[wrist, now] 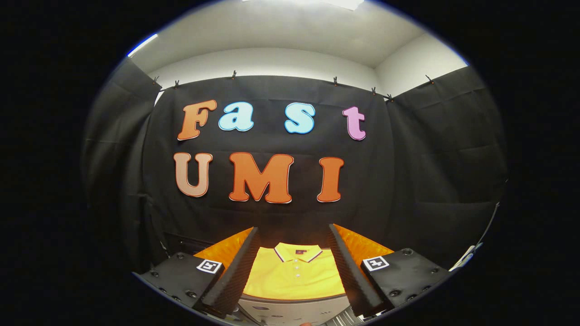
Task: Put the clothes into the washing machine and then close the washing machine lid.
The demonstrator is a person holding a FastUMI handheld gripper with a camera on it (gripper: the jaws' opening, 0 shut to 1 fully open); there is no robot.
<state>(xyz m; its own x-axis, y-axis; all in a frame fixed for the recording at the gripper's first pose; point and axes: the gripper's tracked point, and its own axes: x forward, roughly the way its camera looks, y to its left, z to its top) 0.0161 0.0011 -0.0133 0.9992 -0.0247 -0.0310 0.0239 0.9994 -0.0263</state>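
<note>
While the tongs are standing wide apart with nothing held in them, a yellow polo shirt is lying flat just ahead, showing in the gap between the 2 fingers. Neither finger is touching the shirt. It is lying with its collar pointing away from the tongs, toward the black cloth wall at the back. The collar is showing a thin dark and white stripe along its edge, and a row of small buttons is running down the front below it. An orange surface is peeking out on both sides of the shirt, behind the fingers, and the shirt is resting on it. Below the shirt, nearer to the tongs, a pale grey panel is showing, but it is too hard to tell what it is. A small square black and white marker is sitting on each side of the tongs.
</note>
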